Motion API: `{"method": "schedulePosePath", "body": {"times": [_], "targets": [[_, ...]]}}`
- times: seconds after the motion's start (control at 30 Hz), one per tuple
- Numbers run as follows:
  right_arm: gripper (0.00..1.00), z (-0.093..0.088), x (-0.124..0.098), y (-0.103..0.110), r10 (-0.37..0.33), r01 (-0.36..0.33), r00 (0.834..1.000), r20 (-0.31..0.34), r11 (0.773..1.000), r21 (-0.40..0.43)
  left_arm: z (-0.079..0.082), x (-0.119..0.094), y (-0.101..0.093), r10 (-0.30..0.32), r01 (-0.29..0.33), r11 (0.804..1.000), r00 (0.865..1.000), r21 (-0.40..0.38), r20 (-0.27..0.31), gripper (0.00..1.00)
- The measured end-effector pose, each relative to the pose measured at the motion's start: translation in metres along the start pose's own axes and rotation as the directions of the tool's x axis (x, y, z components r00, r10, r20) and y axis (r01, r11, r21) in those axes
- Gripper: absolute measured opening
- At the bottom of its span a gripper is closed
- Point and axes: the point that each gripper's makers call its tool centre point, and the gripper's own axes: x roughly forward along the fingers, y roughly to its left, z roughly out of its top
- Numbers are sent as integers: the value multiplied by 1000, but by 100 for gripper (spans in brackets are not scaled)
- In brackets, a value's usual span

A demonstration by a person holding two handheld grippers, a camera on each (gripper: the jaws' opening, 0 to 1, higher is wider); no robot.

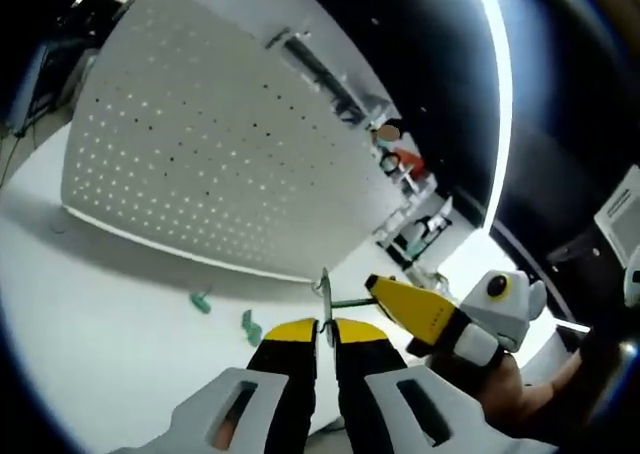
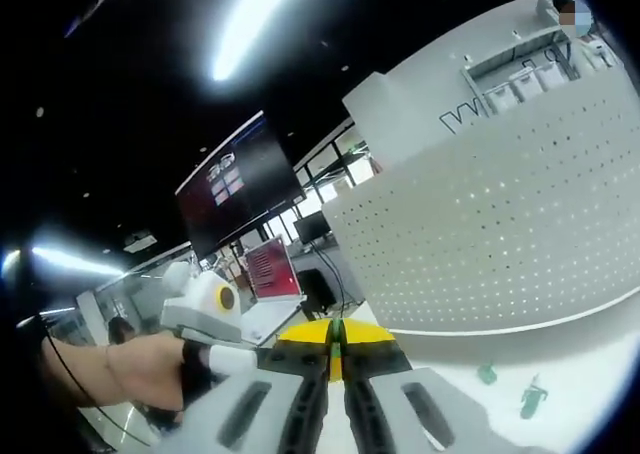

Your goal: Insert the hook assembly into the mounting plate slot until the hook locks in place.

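The white perforated mounting plate [image 1: 210,144] stands upright on the white table [image 1: 90,334]; it also rises at the right of the right gripper view [image 2: 500,224]. My left gripper [image 1: 325,326] is shut on a thin metal hook [image 1: 325,296] that sticks up between its yellow tips. My right gripper [image 1: 385,292] comes in from the right, touching a thin rod [image 1: 348,302] that meets the hook. In its own view the right gripper [image 2: 337,332] is shut on a thin green-and-dark piece [image 2: 337,352]. Both grippers hover in front of the plate, apart from it.
Two small green parts [image 1: 202,301] [image 1: 250,326] lie on the table near the plate's foot, also seen as green parts [image 2: 487,374] [image 2: 532,399]. A hand [image 2: 140,369] holds the left gripper's white housing [image 2: 205,309]. Monitors and desks stand behind.
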Motion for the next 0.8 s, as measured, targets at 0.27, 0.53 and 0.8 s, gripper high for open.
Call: {"method": "schedulePosePath", "body": {"times": [0.27,0.53,0.8], "targets": [[0,1,-2,2,4,-4,1000,4,1000,-10,1,1,-3,7,-7,1000,1000,29,5,5],[0,5,-6,6,10,-10,1000,17,1000,-28,5,-1,-8,16,-19,996,999,88,34,2],[1,10,-7,9,18,-18,1000,7,999,-31,15,-4,-13,16,-32,972,998,234,68,1]]}}
